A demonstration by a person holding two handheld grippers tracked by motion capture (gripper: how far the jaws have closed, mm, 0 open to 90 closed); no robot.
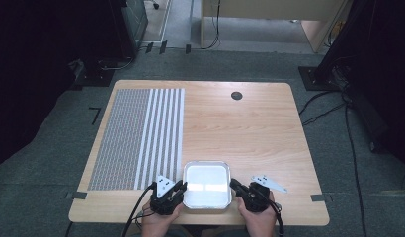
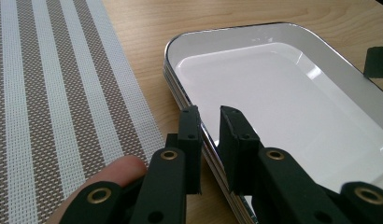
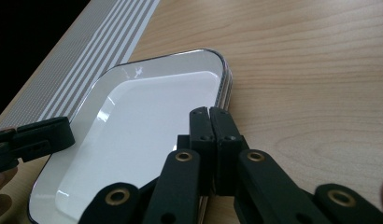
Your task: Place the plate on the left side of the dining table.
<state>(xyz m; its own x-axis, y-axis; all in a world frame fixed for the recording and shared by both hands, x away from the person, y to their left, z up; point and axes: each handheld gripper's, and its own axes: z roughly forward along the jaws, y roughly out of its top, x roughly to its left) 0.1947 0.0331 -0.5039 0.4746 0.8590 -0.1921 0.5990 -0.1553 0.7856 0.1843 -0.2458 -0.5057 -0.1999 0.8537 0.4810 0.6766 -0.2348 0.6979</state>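
Tray [image 1: 206,185]: white, empty, with a dark rim (more trays seem stacked under it), at the desk's [image 1: 250,128] near edge, just right of the mat.
Mat [image 1: 136,138]: striped, woven, on the desk's left part.
Left gripper [image 2: 209,122]: jaws a little apart, straddling the tray's left rim.
Right gripper [image 3: 210,116]: jaws pressed together at the tray's right rim; whether they pinch it, I cannot tell.

1 tray [image 1: 206,183], 1 placemat [image 1: 136,138], 2 grippers
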